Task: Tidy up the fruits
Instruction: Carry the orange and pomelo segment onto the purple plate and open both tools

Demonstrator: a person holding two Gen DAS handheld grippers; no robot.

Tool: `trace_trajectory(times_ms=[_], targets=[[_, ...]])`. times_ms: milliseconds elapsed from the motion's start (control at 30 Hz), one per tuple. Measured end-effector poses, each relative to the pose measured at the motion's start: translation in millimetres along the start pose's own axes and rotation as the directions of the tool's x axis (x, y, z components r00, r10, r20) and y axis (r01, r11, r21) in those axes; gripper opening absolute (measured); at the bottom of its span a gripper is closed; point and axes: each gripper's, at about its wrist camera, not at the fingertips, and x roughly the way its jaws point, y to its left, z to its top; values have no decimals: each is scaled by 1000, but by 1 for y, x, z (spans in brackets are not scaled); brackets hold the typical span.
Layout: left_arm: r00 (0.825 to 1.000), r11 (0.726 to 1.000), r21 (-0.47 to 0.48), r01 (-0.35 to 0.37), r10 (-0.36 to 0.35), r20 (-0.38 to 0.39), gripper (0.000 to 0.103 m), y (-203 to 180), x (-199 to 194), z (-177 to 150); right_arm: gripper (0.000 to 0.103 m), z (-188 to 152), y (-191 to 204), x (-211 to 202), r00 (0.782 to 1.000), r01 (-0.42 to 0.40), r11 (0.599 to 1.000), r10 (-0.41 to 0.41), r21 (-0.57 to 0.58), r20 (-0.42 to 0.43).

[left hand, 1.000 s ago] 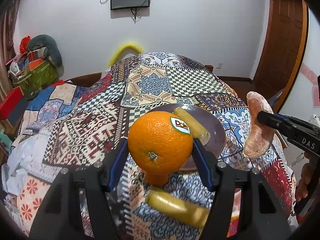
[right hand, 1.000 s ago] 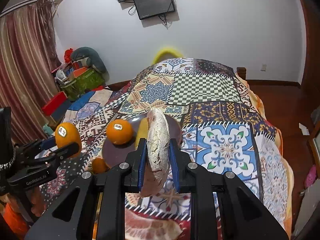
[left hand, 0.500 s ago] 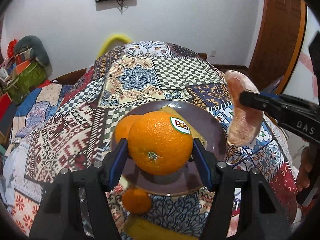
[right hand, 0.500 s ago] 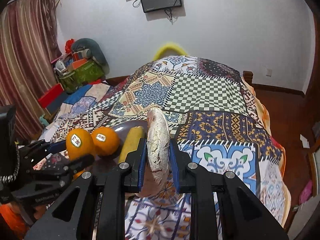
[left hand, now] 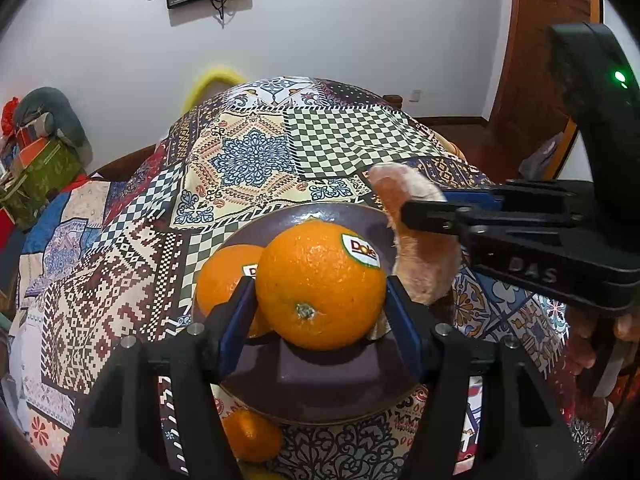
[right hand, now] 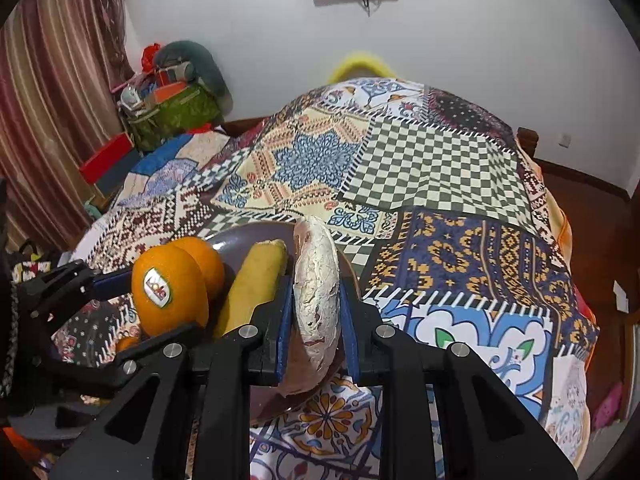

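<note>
Through my left wrist camera, my left tongs [left hand: 320,300] are clamped on a large stickered orange [left hand: 320,284], one blue pad on each flank so it cannot roll out. It hangs over the dark plate [left hand: 320,392], which spreads under and ahead of the fingers. A second orange [left hand: 224,280] sits on the plate just left of the held one, partly behind my left finger. A small orange [left hand: 250,436] lies on the patchwork cloth [left hand: 248,160] below the plate's near rim, off the plate. From the right my other tongs reach in with a pale pinkish fruit piece [left hand: 416,240] over the plate's right edge.

Through my right wrist camera, my right tongs [right hand: 316,320] are squeezed tight on that flat piece, held on edge, which suits a thin slab. It hangs over the plate's right rim [right hand: 236,240]. A yellow banana-like fruit [right hand: 252,284] lies on the plate just left of my fingers, and beyond it the left tongs hold the big orange beside the resting one. I judge both fruits are ready to be set down on the plate.
</note>
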Motion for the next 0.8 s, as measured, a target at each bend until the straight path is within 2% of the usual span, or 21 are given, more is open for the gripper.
trace_trajectory(times_ms=[300,367,500,700,800], targets=[[1000,999,-29,22,-23,-9,67,4,5,1,20,5,6,18,998,-5,999,2,-45,-59],[1000,999,-38,15,-15,-2,71,6,5,2,21,5,5,19,998,-5,999,2,-39,-63],[1000,997,-71,-8,9,15,71,14,2,5,22,5,3,21,997,-9,999,6,-34,-74],[1000,993,-115,11,-10,13,71,22,0,6,23,5,5,20,997,9,999,-12,-46,-72],[1000,994,-110,4,-1,26,71,21,-7,6,31,3,5,17,998,13,999,-15,-37,-68]])
